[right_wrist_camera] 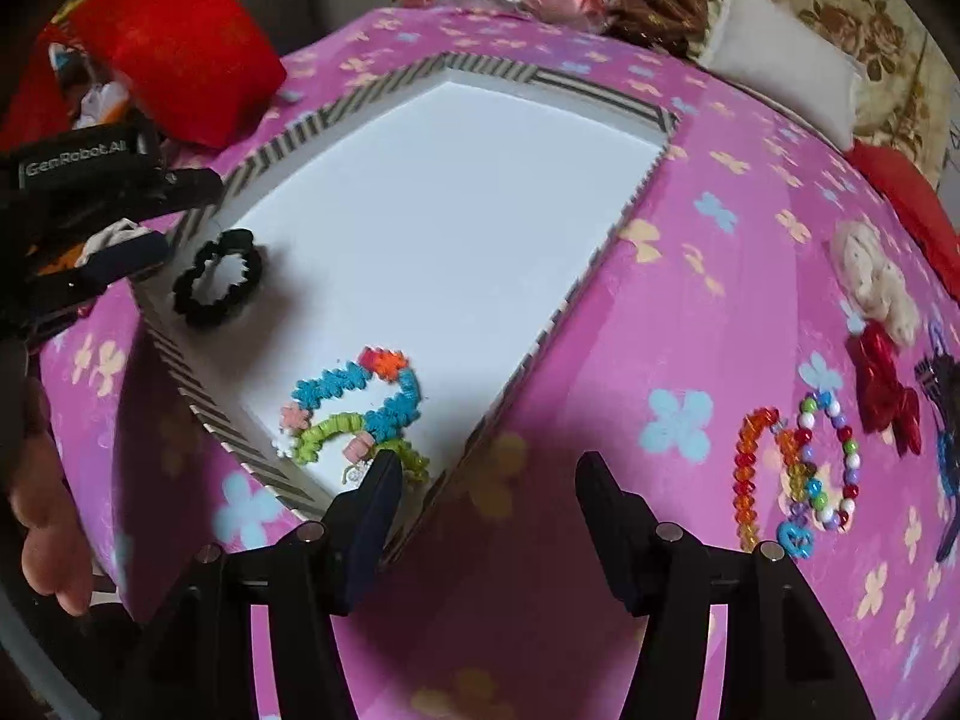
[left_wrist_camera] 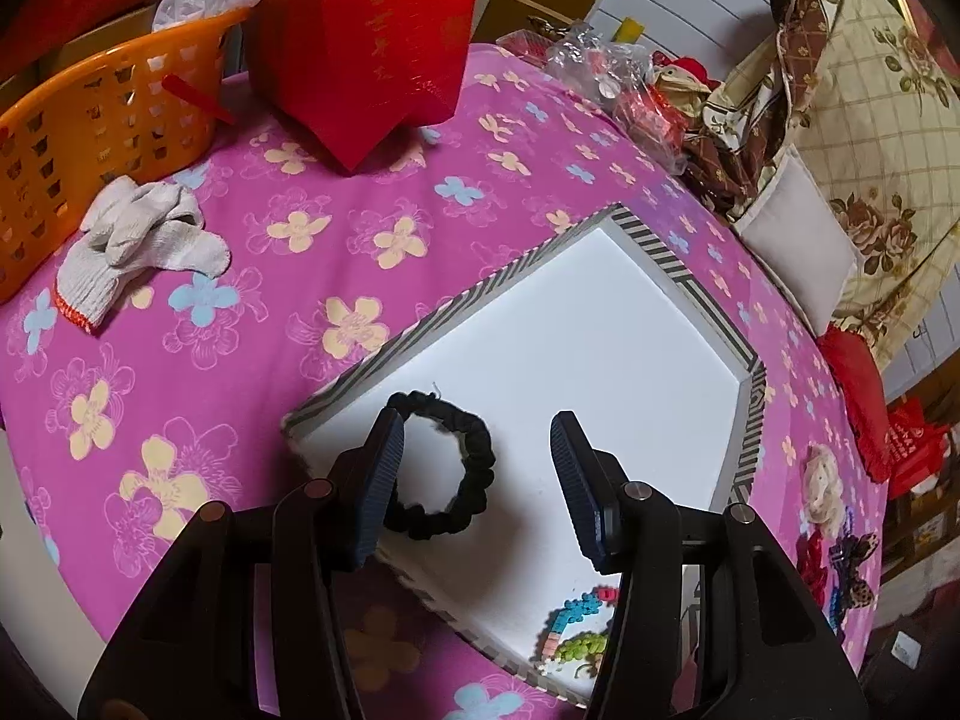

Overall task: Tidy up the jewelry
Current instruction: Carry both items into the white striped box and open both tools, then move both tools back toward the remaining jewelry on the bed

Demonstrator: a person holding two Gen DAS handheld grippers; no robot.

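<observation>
A shallow white tray with a striped rim point(left_wrist_camera: 516, 276) point(right_wrist_camera: 372, 96) lies on the pink flowered cloth. A black scrunchie point(left_wrist_camera: 444, 468) point(right_wrist_camera: 219, 285) lies in its near-left corner. A colourful woven bracelet point(right_wrist_camera: 354, 414) point(left_wrist_camera: 576, 630) lies in its near corner. My left gripper point(left_wrist_camera: 477, 438) is open and empty above the scrunchie. My right gripper point(right_wrist_camera: 486, 468) is open and empty over the cloth beside the tray. Beaded bracelets point(right_wrist_camera: 792, 468), a red bow point(right_wrist_camera: 885, 396) and a cream hair piece point(right_wrist_camera: 876, 282) lie on the cloth to the right.
An orange basket point(left_wrist_camera: 90, 138), white work gloves point(left_wrist_camera: 138, 246) and a red bag point(left_wrist_camera: 366, 36) stand at the back left. Plastic wrapping point(left_wrist_camera: 606, 78), floral fabric point(left_wrist_camera: 870, 120) and a white cushion point(right_wrist_camera: 774, 48) crowd the far right edge. A dark hair clip point(right_wrist_camera: 948, 414) lies far right.
</observation>
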